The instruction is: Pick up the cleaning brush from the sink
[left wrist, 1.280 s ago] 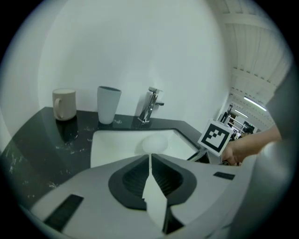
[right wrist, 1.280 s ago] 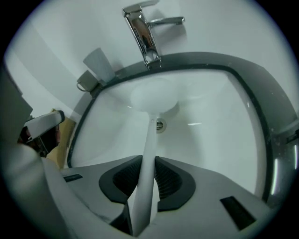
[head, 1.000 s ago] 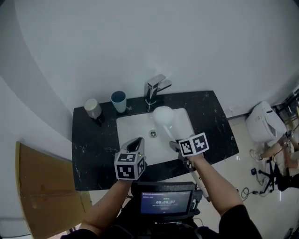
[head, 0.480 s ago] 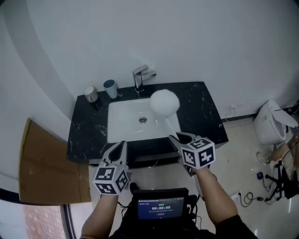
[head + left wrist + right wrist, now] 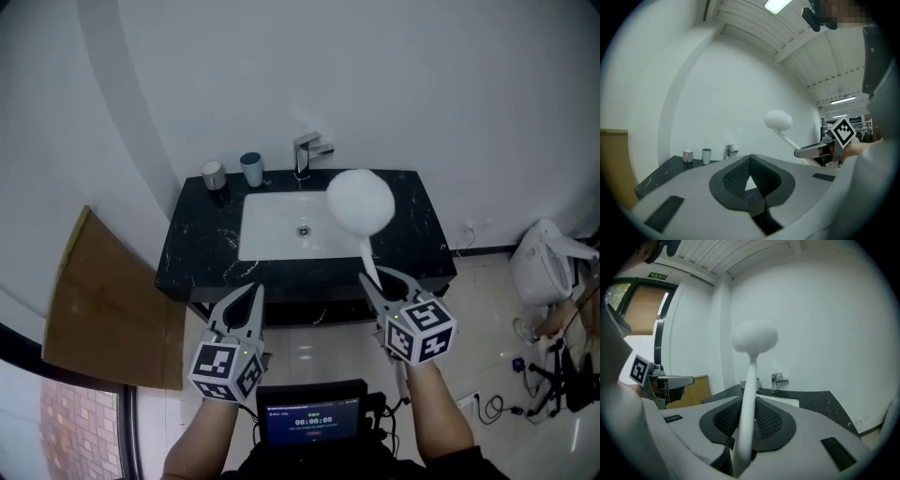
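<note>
**Held aloft by the handle**

The right tongs point(image 5: 368, 278) clamp the low end of the long-handled white cleaning brush point(image 5: 359, 202), its fluffy round head up clear of the white sink point(image 5: 272, 225). It looks light, with a stiff shaft and a soft head, so the handle is the place to grip. The left tongs point(image 5: 253, 289) are closed on nothing. The basin is bare. A beige mug point(image 5: 214, 174) and a blue cup point(image 5: 251, 169) stand at the black counter's point(image 5: 202, 253) back left corner, contents unseen.

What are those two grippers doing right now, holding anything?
Left gripper: jaws closed, holding nothing.
Right gripper: jaws closed on the brush, gripping its handle.
</note>
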